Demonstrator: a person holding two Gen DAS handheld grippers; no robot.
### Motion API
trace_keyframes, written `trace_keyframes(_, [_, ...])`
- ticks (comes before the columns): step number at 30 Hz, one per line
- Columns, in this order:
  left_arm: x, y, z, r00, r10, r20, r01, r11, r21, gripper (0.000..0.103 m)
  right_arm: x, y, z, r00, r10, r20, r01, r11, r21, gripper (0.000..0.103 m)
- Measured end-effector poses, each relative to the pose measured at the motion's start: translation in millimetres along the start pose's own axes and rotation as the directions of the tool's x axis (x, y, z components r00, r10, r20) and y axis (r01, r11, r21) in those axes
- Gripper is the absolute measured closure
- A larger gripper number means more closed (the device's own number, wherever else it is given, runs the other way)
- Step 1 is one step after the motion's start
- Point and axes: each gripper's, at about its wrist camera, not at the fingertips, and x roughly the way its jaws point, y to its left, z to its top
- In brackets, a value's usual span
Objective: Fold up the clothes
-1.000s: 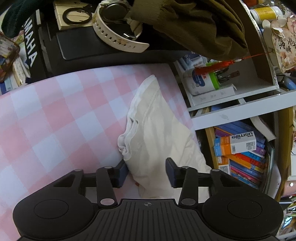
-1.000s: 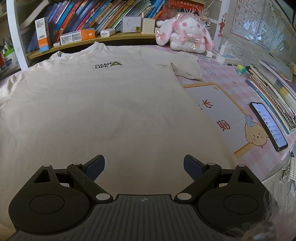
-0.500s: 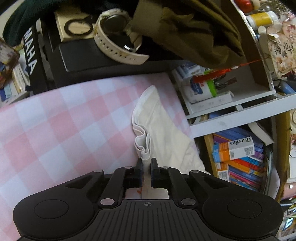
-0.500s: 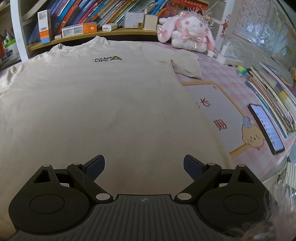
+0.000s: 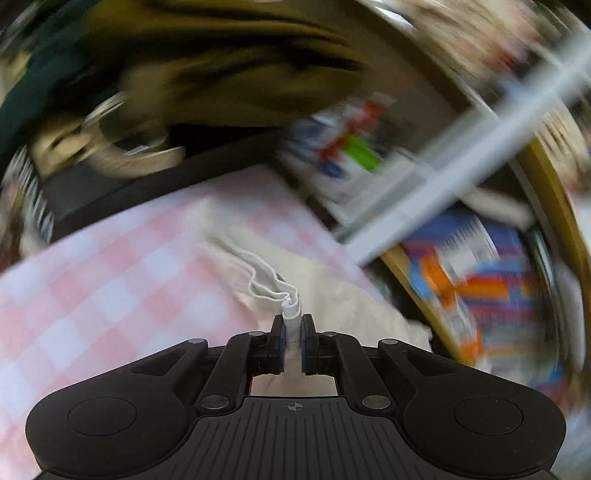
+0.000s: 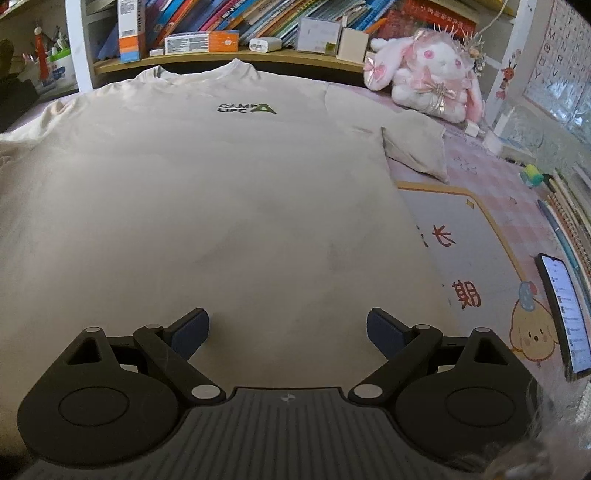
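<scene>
A cream T-shirt [image 6: 207, 192] with a small dark chest logo lies flat, front up, across the pink checked table, its collar towards the far bookshelf. My right gripper [image 6: 288, 325] is open, low over the shirt's lower body, with nothing between its fingers. In the blurred left wrist view, my left gripper [image 5: 291, 325] is shut on the bunched hem of the shirt's sleeve [image 5: 273, 284], which is lifted off the checked tablecloth [image 5: 96, 288]. The other sleeve [image 6: 417, 147] lies flat at the right.
A pink plush rabbit [image 6: 428, 81] sits at the far right by a shelf of books [image 6: 236, 22]. A phone [image 6: 565, 310] and a printed mat [image 6: 465, 251] lie right of the shirt. An olive garment [image 5: 229, 62] and watch [image 5: 125, 147] lie beyond the left sleeve.
My left gripper closed on the sleeve hem, then lifted and rolled with it; its view is now blurred. My right gripper drifted a little over the shirt and stayed open.
</scene>
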Motion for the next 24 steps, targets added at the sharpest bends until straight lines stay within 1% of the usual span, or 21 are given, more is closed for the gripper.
trace_keyframes(1, [0.8,-20.4,-4.7,1.000,0.007,-0.008,-0.006,0.992,0.125,0.097,1.8,-4.3,0.8,1.000,0.003,0.000,-0.003,1.000,0.005,0.010])
trace_keyframes(2, [4.9,-39.0,-16.3,1.000,0.015,-0.020,-0.010,0.967,0.253,0.097,3.2,-8.0,1.5,1.000,0.006,0.001,-0.006,1.000,0.010,0.010])
trace_keyframes(3, [10.4,-54.9,-32.3,0.999,0.025,-0.040,-0.008,0.923,0.385,0.097,4.6,-10.9,2.4,1.000,0.009,0.001,-0.009,1.000,0.014,0.010])
trace_keyframes(4, [16.1,-70.1,-49.1,0.997,0.037,-0.062,0.000,0.860,0.511,0.096,6.0,-13.8,3.3,1.000,0.014,0.000,-0.014,1.000,0.017,0.010])
trace_keyframes(5, [21.7,-85.4,-65.8,0.995,0.053,-0.082,0.010,0.780,0.626,0.090,7.5,-15.9,4.0,1.000,0.018,-0.001,-0.018,1.000,0.018,0.010])
trace_keyframes(6, [27.4,-100.6,-82.5,0.993,0.070,-0.099,0.024,0.684,0.729,0.086,9.1,-17.1,4.7,1.000,0.024,-0.004,-0.024,1.000,0.017,0.010])
trace_keyframes(7, [33.1,-108.0,-95.9,0.989,0.091,-0.113,0.033,0.615,0.788,0.085,10.7,-17.6,5.2,1.000,0.030,-0.008,-0.030,0.999,0.015,0.010])
trace_keyframes(8, [39.0,-111.1,-106.2,0.985,0.118,-0.123,0.034,0.572,0.819,0.084,11.7,-17.5,5.6,0.999,0.037,-0.010,-0.036,0.999,0.011,0.010])
trace_keyframes(9, [44.4,-110.4,-111.6,0.980,0.142,-0.140,0.036,0.564,0.825,0.081,12.4,-17.2,6.1,0.999,0.043,-0.011,-0.043,0.999,0.008,0.010])
trace_keyframes(11, [46.2,-100.1,-110.9,0.973,0.151,-0.177,0.046,0.620,0.783,0.057,13.4,-16.1,6.7,0.999,0.051,-0.012,-0.051,0.999,0.002,0.010])
trace_keyframes(12, [44.2,-92.9,-106.9,0.971,0.142,-0.191,0.050,0.664,0.746,0.050,13.5,-15.7,6.5,0.999,0.053,-0.012,-0.053,0.999,0.001,0.010])
trace_keyframes(13, [39.4,-84.3,-100.8,0.973,0.120,-0.198,0.054,0.714,0.698,0.037,13.7,-16.0,6.3,0.998,0.054,-0.013,-0.054,0.999,0.005,0.010])
trace_keyframes(14, [34.0,-75.5,-94.3,0.975,0.094,-0.203,0.060,0.763,0.644,0.035,14.0,-16.9,6.0,0.998,0.056,-0.014,-0.055,0.998,0.013,0.010])
trace_keyframes(16, [20.9,-48.9,-76.5,0.977,0.009,-0.213,0.094,0.879,0.467,0.034,14.5,-18.5,5.5,0.998,0.058,-0.016,-0.057,0.998,0.029,0.009])
trace_keyframes(17, [19.1,-37.8,-68.8,0.979,-0.029,-0.203,0.104,0.923,0.370,0.032,14.6,-18.7,5.4,0.998,0.057,-0.017,-0.056,0.998,0.036,0.009])
trace_keyframes(18, [17.5,-22.6,-61.3,0.981,-0.053,-0.186,0.102,0.959,0.264,0.032,14.7,-18.5,5.3,0.998,0.054,-0.018,-0.053,0.998,0.042,0.008])
trace_keyframes(19, [15.5,-6.0,-53.8,0.983,-0.072,-0.166,0.097,0.984,0.151,0.032,14.8,-18.3,5.3,0.998,0.052,-0.019,-0.051,0.998,0.048,0.008])
trace_keyframes(20, [17.5,10.9,-47.7,0.985,-0.069,-0.159,0.075,0.997,0.034,0.033,15.0,-18.0,5.4,0.999,0.049,-0.019,-0.048,0.997,0.054,0.008])
trace_keyframes(21, [20.8,27.7,-42.0,0.986,-0.060,-0.156,0.047,0.995,-0.085,0.035,15.1,-17.4,5.5,0.999,0.047,-0.019,-0.046,0.997,0.058,0.008])
trace_keyframes(23, [30.1,52.0,-36.2,0.983,-0.077,-0.166,0.029,0.962,-0.271,0.037,14.1,-15.4,4.8,0.999,0.043,-0.019,-0.041,0.997,0.061,0.008])
trace_keyframes(24, [34.0,56.8,-34.3,0.984,-0.084,-0.157,0.033,0.952,-0.304,0.038,13.6,-14.3,4.4,0.999,0.041,-0.019,-0.039,0.997,0.062,0.008])
